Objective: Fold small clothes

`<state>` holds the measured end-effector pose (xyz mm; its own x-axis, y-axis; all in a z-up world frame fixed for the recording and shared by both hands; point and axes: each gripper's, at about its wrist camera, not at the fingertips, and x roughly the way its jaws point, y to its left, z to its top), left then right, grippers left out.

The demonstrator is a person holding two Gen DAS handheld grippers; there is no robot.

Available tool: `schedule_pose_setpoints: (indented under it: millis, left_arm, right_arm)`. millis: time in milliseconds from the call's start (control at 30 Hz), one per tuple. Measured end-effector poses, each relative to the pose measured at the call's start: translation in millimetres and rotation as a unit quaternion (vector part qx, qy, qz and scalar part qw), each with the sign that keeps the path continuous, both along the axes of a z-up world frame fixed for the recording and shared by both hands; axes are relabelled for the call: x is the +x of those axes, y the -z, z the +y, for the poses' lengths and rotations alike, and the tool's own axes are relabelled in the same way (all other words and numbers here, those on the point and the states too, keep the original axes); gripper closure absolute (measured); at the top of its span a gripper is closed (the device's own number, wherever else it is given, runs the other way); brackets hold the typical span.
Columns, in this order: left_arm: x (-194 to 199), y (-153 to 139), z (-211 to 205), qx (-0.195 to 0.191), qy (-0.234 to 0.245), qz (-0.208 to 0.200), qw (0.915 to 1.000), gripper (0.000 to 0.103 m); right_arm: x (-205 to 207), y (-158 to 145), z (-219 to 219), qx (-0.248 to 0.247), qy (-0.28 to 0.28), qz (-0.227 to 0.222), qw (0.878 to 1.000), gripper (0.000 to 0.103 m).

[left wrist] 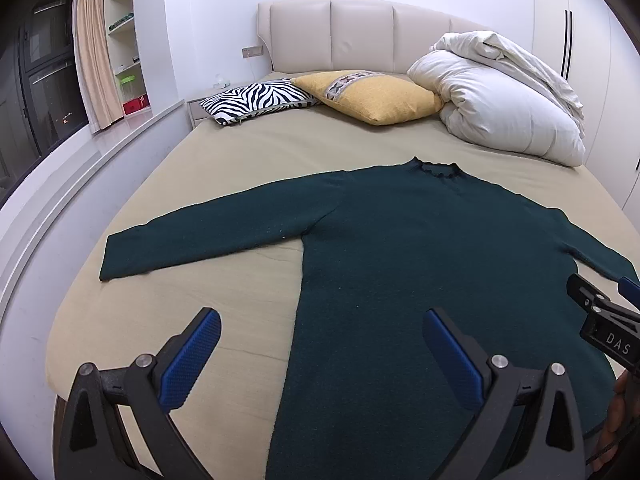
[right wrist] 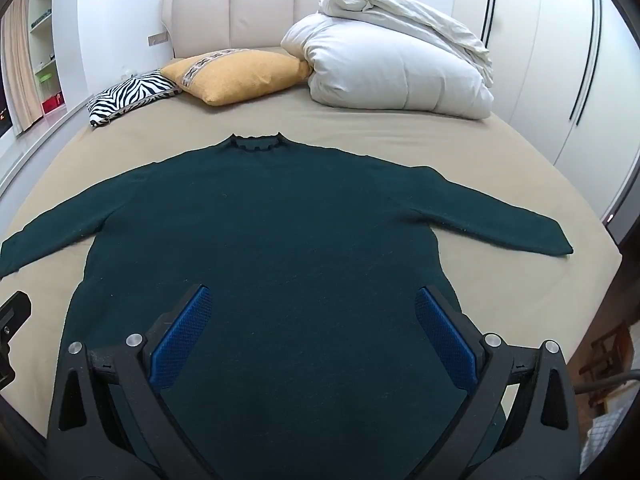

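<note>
A dark green long-sleeved sweater [left wrist: 400, 248] [right wrist: 280, 232] lies flat on the beige bed sheet [left wrist: 248, 148] [right wrist: 360, 132], collar toward the headboard, both sleeves spread out sideways. My left gripper [left wrist: 322, 322] hovers open above the sweater's lower left edge, blue pads wide apart with nothing between them. My right gripper [right wrist: 314, 300] hovers open over the lower body of the sweater, also holding nothing. The right gripper's black body [left wrist: 604, 320] shows at the right edge of the left wrist view. The sweater's hem is hidden below both grippers.
A zebra-print pillow [left wrist: 256, 100] [right wrist: 128, 94], a yellow pillow [left wrist: 372, 96] [right wrist: 240, 74] and a folded white duvet [left wrist: 508, 96] [right wrist: 400, 60] lie by the padded headboard [left wrist: 360, 36]. A window ledge [left wrist: 80, 168] runs along the left; wardrobe doors [right wrist: 560, 60] stand on the right.
</note>
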<state>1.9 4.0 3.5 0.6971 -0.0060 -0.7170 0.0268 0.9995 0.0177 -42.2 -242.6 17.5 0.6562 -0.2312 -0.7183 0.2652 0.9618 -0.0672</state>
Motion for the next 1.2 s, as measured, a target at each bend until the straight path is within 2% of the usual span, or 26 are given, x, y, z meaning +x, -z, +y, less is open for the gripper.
schedule_pose_setpoints:
  millis: [467, 1200]
  left_arm:
    - [-2, 0, 12, 0.0, 0.0, 0.0, 1.0, 0.0]
    - [-2, 2, 10, 0.001, -0.001, 0.002, 1.0, 0.0]
  right_arm:
    - [0, 2, 3, 0.002, -0.003, 0.001, 1.0, 0.0]
    - [0, 5, 6, 0.004, -0.004, 0.003, 1.0, 0.0]
